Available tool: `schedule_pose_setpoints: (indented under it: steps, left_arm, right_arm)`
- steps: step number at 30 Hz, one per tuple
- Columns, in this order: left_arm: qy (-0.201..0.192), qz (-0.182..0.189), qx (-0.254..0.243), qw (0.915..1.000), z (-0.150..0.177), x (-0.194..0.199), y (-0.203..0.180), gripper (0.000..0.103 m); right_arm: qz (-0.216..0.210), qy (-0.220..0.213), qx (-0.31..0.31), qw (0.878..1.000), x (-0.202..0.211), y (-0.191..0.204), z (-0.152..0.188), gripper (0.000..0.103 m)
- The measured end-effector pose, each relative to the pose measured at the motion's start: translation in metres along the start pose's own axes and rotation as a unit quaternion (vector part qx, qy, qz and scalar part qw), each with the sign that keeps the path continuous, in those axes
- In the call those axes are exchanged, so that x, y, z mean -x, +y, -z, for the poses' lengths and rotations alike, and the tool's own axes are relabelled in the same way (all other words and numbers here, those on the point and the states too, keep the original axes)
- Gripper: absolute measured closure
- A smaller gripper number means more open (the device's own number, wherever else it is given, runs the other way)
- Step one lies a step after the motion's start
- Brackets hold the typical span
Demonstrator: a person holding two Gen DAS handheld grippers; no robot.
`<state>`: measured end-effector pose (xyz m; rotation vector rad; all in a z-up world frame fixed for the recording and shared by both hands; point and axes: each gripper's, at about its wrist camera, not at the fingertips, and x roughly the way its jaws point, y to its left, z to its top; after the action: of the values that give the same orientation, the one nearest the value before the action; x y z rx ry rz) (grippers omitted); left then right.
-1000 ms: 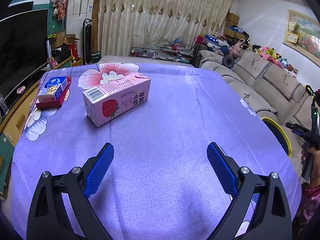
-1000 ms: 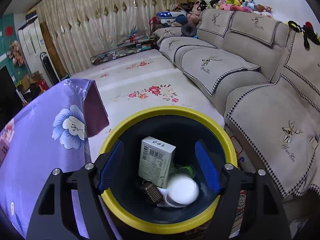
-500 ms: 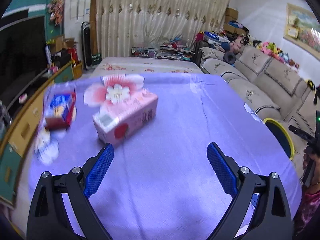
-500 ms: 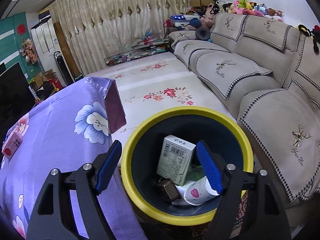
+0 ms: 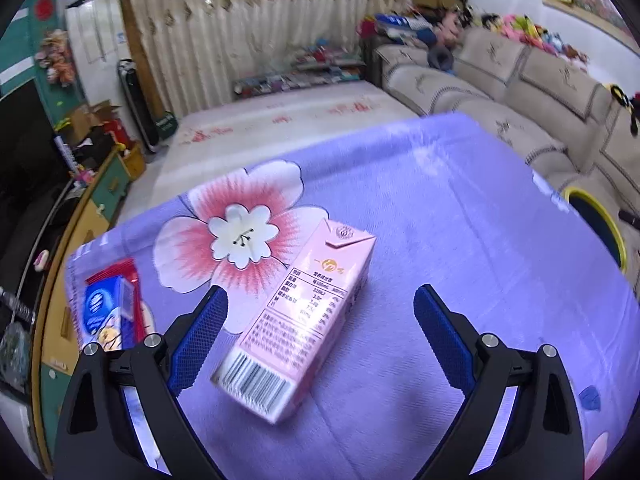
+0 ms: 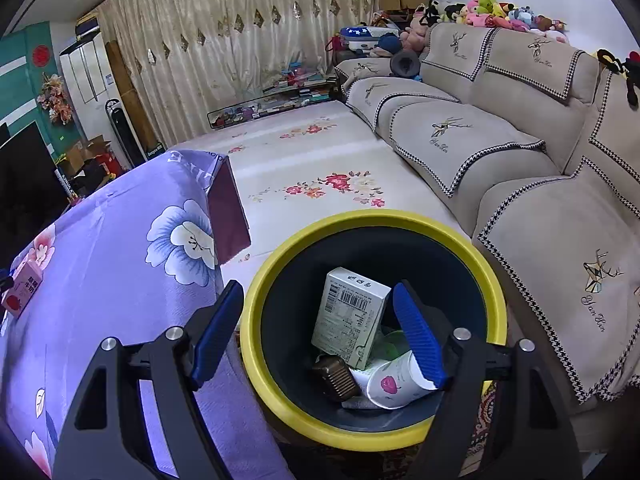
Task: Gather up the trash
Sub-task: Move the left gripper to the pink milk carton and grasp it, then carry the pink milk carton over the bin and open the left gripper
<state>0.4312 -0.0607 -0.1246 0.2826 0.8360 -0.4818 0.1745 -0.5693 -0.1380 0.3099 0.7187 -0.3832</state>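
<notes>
Your left tool (image 5: 318, 338) has closed in on the pink milk carton (image 5: 302, 320) (jaws wide, gripping nothing), while your right tool (image 6: 318, 334), open and empty, hangs over the bin (image 6: 372, 220), so pickup comes next.

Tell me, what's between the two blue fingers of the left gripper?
The pink milk carton lies there on the purple tablecloth, nearer the left-hand finger of the open left gripper. The left wrist view shows it.

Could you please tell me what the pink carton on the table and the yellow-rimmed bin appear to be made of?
The pink carton looks like coated paperboard: crisp folded edges, a glued top flap, printed text and a slight sheen. The yellow-rimmed bin seems to be moulded plastic: a smooth, rounded, evenly coloured rim over a dark, matte inner wall.
</notes>
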Motion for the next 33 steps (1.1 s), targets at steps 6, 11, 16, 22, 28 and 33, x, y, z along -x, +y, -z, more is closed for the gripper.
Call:
schedule_pose_setpoints:
  steps: [6,11,16,22,28,33]
  left_arm:
    - [0.035,0.017,-0.019,0.9991,-0.003,-0.024,0.004,0.017]
    - [0.057,0.024,-0.023,0.9978,-0.004,-0.04,0.003,0.033]
    - [0.073,0.031,-0.022,0.9966,-0.003,-0.048,0.002,0.054]
    - [0.071,0.015,-0.016,0.9972,0.0,-0.041,-0.014,0.063]
    - [0.051,0.016,-0.007,0.9986,0.004,-0.012,-0.057,0.063]
    - [0.029,0.046,-0.032,0.998,-0.002,0.021,-0.124,0.063]
  right_arm:
    - [0.002,0.008,0.002,1.0,-0.007,0.002,0.001,0.03]
    - [-0.004,0.017,0.005,1.0,-0.013,0.006,0.003,0.03]
    - [-0.008,0.018,0.004,1.0,-0.013,0.005,0.006,0.03]
    - [-0.015,0.013,-0.006,1.0,-0.002,-0.004,0.01,0.03]
    - [-0.019,0.011,-0.018,1.0,0.014,-0.019,0.022,0.03]
    - [-0.02,0.0,-0.026,0.999,0.037,-0.033,0.03,0.03]
